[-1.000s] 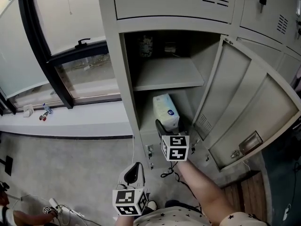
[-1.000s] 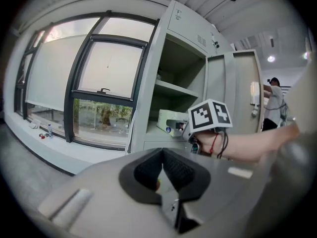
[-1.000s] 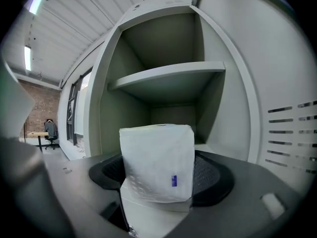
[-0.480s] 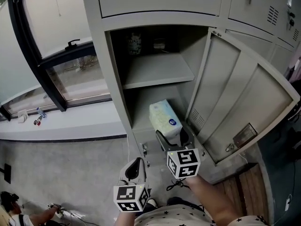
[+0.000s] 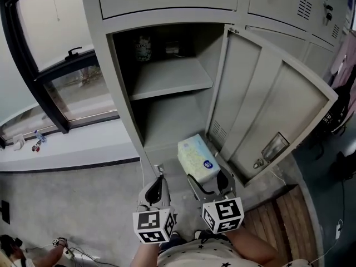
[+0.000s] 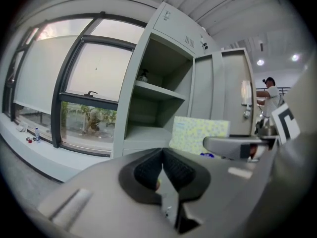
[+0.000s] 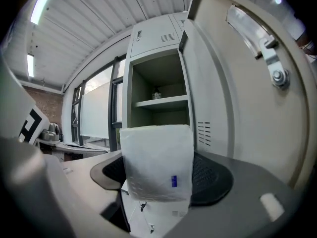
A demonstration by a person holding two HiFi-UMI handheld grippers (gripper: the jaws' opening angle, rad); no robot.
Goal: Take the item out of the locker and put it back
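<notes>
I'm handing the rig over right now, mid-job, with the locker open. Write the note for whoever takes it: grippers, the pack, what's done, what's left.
Left gripper: shut, empty, held low beside the right one.
Right gripper: shut on the pack, with a pad on each side of it.
Pack: outside the locker, just in front of the lower compartment. The door is swung wide open.
Done: pack taken out.
Left: put the pack back in the locker, release it, and withdraw the gripper.
</notes>
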